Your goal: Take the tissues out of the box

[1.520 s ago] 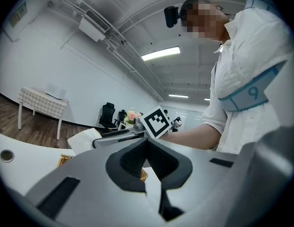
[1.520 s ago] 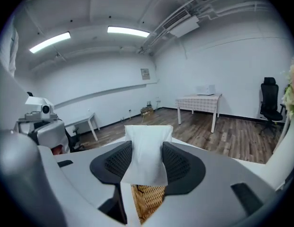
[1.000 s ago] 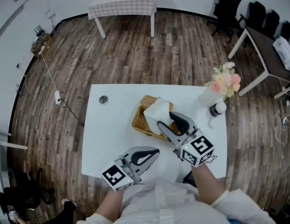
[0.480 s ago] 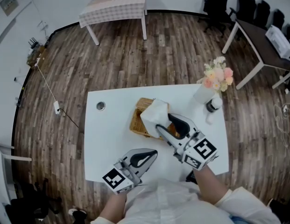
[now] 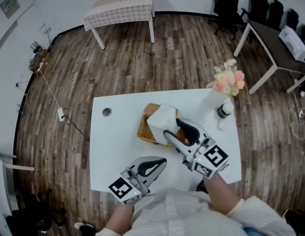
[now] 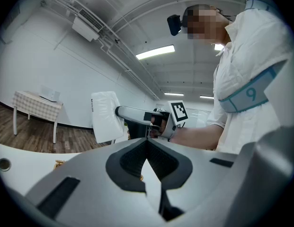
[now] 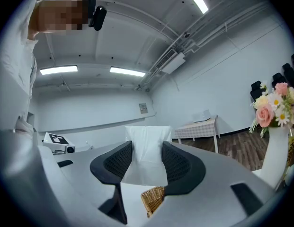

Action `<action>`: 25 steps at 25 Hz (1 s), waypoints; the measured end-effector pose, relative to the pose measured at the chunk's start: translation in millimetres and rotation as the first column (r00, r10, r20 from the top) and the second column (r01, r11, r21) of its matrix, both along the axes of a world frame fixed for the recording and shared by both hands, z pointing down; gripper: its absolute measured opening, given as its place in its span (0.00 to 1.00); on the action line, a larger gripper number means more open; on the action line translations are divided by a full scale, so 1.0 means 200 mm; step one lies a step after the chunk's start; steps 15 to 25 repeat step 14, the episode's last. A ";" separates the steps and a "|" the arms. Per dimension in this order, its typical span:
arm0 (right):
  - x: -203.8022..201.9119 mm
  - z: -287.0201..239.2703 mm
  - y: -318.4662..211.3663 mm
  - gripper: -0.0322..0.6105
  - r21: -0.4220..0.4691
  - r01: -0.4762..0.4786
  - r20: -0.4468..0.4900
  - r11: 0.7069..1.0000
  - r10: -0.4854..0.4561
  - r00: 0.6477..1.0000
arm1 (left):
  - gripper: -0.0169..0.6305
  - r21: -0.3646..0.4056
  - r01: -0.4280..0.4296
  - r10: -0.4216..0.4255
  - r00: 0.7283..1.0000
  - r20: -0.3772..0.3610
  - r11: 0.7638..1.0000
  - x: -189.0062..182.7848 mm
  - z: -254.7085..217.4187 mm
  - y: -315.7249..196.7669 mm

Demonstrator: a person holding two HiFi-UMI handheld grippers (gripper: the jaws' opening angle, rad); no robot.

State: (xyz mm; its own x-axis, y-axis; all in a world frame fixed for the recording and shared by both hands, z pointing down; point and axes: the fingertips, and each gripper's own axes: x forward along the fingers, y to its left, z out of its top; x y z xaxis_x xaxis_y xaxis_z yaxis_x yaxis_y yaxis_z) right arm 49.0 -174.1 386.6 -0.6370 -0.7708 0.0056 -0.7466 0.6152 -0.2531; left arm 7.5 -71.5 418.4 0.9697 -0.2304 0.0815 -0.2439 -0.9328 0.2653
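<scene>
A wicker tissue box (image 5: 146, 130) sits mid-table, and a white tissue (image 5: 161, 119) stands up out of it. My right gripper (image 5: 172, 127) reaches in from the near right, and its jaws are shut on the tissue. In the right gripper view the tissue (image 7: 146, 141) fills the gap between the pads, above the wicker box (image 7: 154, 197). My left gripper (image 5: 163, 160) rests near the table's front edge, shut and holding nothing. In the left gripper view its jaws (image 6: 147, 143) meet at the tip, with the tissue (image 6: 105, 117) beyond.
A white vase of flowers (image 5: 226, 85) and a small dark-capped bottle (image 5: 222, 112) stand at the white table's (image 5: 118, 146) far right corner. A small round disc (image 5: 107, 112) lies at the far left. A cloth-covered table (image 5: 120, 6) and black chairs (image 5: 260, 9) stand farther off.
The head view has shifted a little. Both grippers and the tissue stay much where they were.
</scene>
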 end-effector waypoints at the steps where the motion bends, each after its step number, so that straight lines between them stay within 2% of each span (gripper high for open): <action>1: 0.00 0.00 0.00 0.39 -0.001 -0.001 0.002 1.000 0.001 1.000 | 0.03 -0.001 0.000 0.000 1.000 0.000 1.000 0.00 0.00 0.00; 25: 0.01 0.01 0.00 0.39 -0.002 -0.005 0.004 1.000 0.005 1.000 | 0.03 0.012 -0.008 0.008 1.000 -0.009 1.000 0.01 -0.01 0.00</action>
